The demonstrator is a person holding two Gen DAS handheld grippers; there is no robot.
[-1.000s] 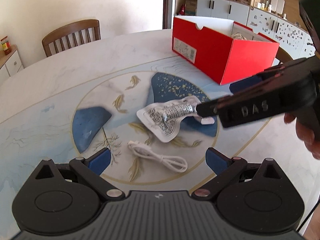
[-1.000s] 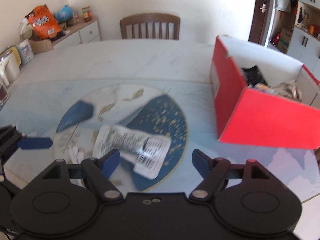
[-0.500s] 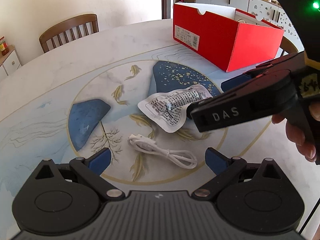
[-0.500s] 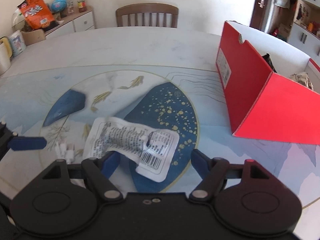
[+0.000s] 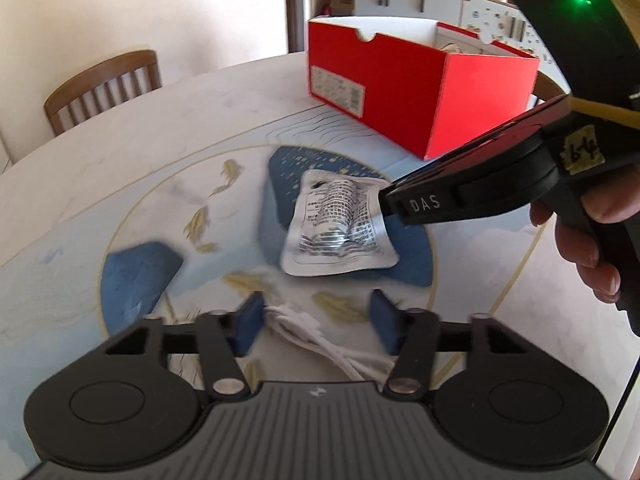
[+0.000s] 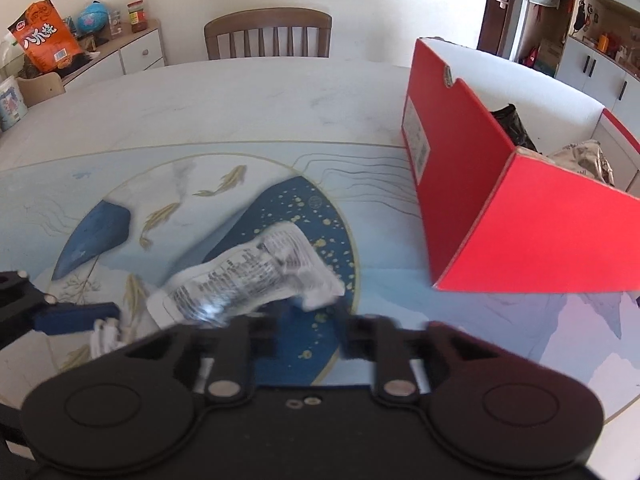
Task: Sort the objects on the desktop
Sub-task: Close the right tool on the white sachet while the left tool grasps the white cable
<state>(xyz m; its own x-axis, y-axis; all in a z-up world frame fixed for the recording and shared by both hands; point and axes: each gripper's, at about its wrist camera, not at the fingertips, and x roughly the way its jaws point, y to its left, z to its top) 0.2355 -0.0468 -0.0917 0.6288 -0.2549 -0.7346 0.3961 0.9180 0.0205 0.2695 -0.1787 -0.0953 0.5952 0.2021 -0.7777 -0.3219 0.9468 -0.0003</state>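
A white charging cable point(image 5: 340, 356) lies coiled on the table between the blue pads of my left gripper point(image 5: 316, 326), whose jaws are closing around it; the left pad point(image 5: 250, 328) is right at the coil's end. Farther out, a silvery printed packet point(image 5: 340, 224) rests on the table's blue painted patch. My right gripper point(image 5: 386, 204) comes in from the right and is shut on the packet's right edge. In the right wrist view the packet point(image 6: 248, 280) is crumpled and pinched at its near corner by the right gripper point(image 6: 310, 308).
An open red shoebox point(image 5: 400, 92) point(image 6: 520, 240) with items inside stands at the table's far right. A wooden chair point(image 6: 268, 36) is behind the round painted table point(image 6: 240, 100). A person's hand point(image 5: 592, 240) holds the right gripper. A sideboard point(image 6: 120, 52) with snacks is far left.
Both grippers moved in and down. The right jaws shut on the packet's edge, crumpling it. The left jaws narrowed around the cable coil.
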